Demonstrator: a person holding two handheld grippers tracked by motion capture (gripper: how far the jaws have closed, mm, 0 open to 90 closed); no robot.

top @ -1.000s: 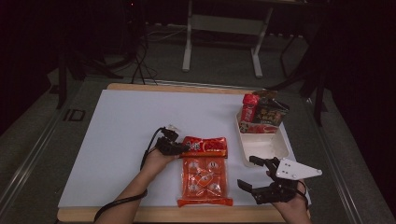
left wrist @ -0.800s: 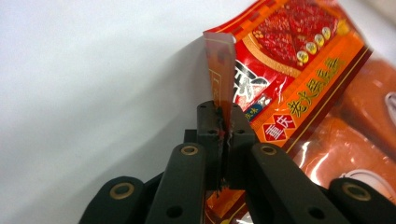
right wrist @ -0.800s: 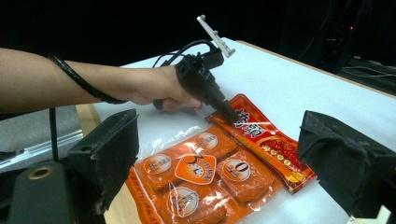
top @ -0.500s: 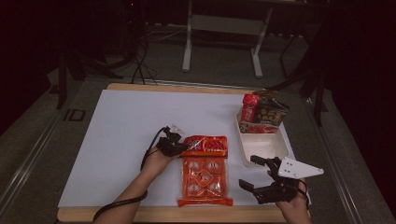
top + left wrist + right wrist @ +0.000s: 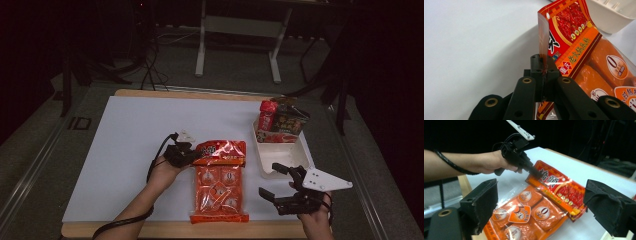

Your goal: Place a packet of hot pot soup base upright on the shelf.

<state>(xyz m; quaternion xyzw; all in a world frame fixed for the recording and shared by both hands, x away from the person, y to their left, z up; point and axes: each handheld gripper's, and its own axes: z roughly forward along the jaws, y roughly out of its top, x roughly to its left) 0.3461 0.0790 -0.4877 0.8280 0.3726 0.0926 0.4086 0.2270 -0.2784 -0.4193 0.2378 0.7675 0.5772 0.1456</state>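
the left gripper (image 5: 192,156) has its jaws squeezed tight on the top edge of the red bag (image 5: 220,185), pinching the thin flap near its left corner; in the left gripper view the two black jaws meet on the flap (image 5: 543,37), which stands up above them while the rest of the bag (image 5: 584,60) slopes down to the right. the jaws have just closed the last bit, with the flap between them. the top strip of the bag is lifted and bent up off the table (image 5: 125,145), and the lower part with the small orange packs lies flat, near the front edge of the table, between the two hands. the left hand (image 5: 162,172) holds its gripper just left of the bag. the right gripper (image 5: 280,187) is near the bag's right side, not touching it, with its jaws wide open and nothing in them; in the right gripper view the bag (image 5: 541,205) lies between its two black pads (image 5: 480,202), farther off. a white bin (image 5: 280,155) sits just right of the bag, with some packs (image 5: 280,120) at its far end.
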